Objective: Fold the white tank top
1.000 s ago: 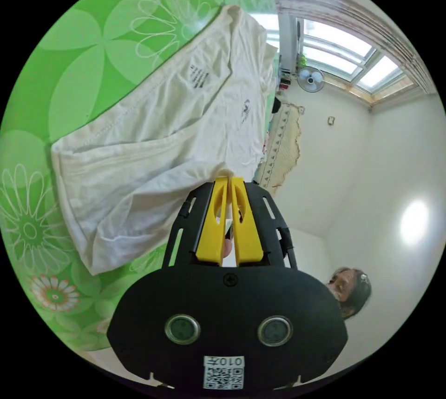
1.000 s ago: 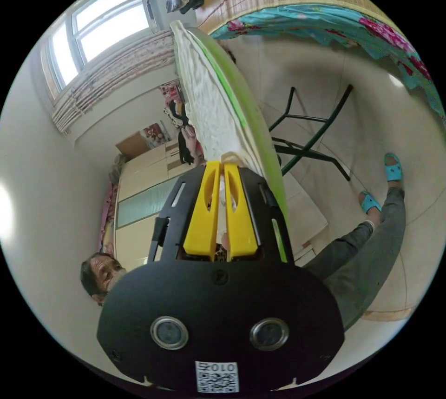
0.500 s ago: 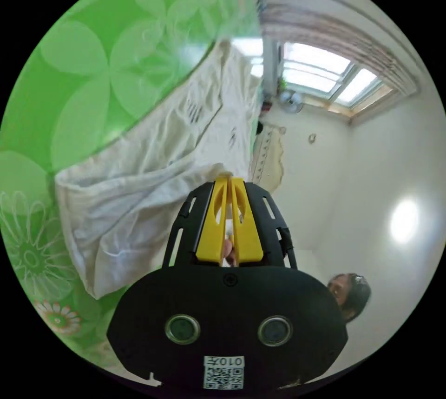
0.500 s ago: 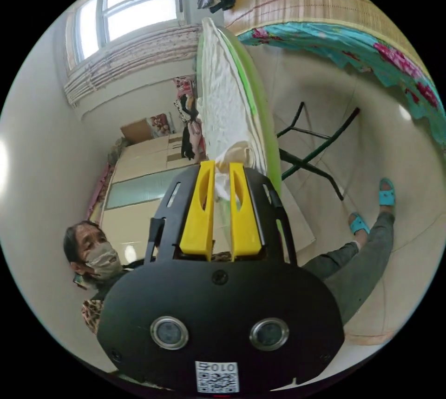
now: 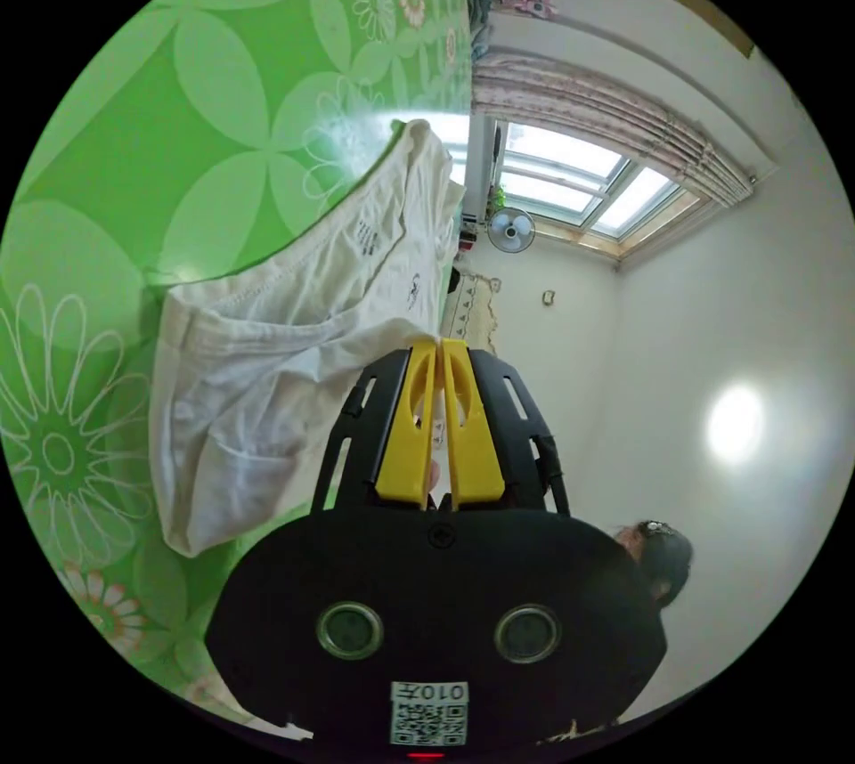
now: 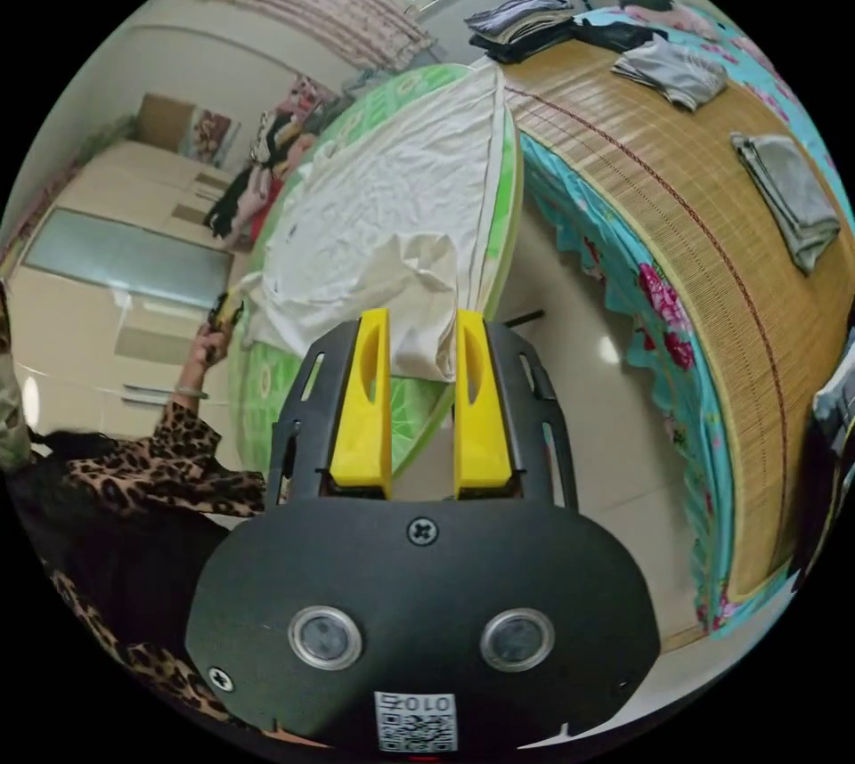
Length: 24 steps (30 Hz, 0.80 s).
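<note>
Tank top, white, lies spread on green flowered table; one edge bunched and lifted off the table at the near rim, seen in left gripper view. Small printed tag visible inside the neckline, w/ stitched hem running alongside.

Left gripper: yellow jaws pressed together w/ a fold of the tank top pinched between the tips. In right gripper view the same left gripper shows small at the table's far-side edge, held in a hand w/ a leopard-print sleeve; the top's corner leads to it.

Right gripper: yellow jaws parted wide, nothing gripped. A loose corner of the tank top hangs over the table edge directly beyond the gap btwn the jaws; contact w/ either jaw cannot be told.

Other items, relative to the table:
- Bed w/ woven straw mat, just beside the table, teal flowered skirt below the mat.
- Folded clothes on the mat: dark stack at far end, grey pieces and nearer.
- Window w/ gathered curtain beyond the table's far end; small fan below it.
- Hanging clothes behind the table, wardrobe next to them.
- Pale tiled floor btwn table and bed.
</note>
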Tool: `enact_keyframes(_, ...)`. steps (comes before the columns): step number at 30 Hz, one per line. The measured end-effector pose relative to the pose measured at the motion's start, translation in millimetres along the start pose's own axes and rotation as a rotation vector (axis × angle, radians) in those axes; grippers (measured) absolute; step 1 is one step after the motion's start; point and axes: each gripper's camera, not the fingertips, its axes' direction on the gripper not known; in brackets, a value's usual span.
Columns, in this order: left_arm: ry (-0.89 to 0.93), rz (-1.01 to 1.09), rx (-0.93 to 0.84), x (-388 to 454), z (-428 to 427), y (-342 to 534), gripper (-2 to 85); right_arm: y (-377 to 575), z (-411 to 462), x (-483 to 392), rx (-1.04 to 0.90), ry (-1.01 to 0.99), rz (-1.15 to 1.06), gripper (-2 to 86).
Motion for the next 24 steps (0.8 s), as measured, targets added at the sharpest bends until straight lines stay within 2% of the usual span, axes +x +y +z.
enact_keyframes(4,-0.023,-0.02,-0.023,-11,7,2,0.0,4,18,-11,-0.041,0.075,0.018,3.5)
enact_keyframes(8,-0.039,-0.03,-0.016,-17,8,3,0.0,17,20,-1,-0.036,-0.107,0.036,2.3)
enact_keyframes(11,-0.059,-0.027,-0.023,-17,10,5,0.0,28,41,10,-0.07,-0.098,0.072,2.6)
enact_keyframes(20,-0.083,0.021,-0.038,3,2,15,0.0,30,67,18,0.015,-0.031,0.112,3.8)
enact_keyframes(24,-0.076,0.032,-0.03,7,0,20,-0.1,18,76,10,0.086,-0.139,0.02,3.0)
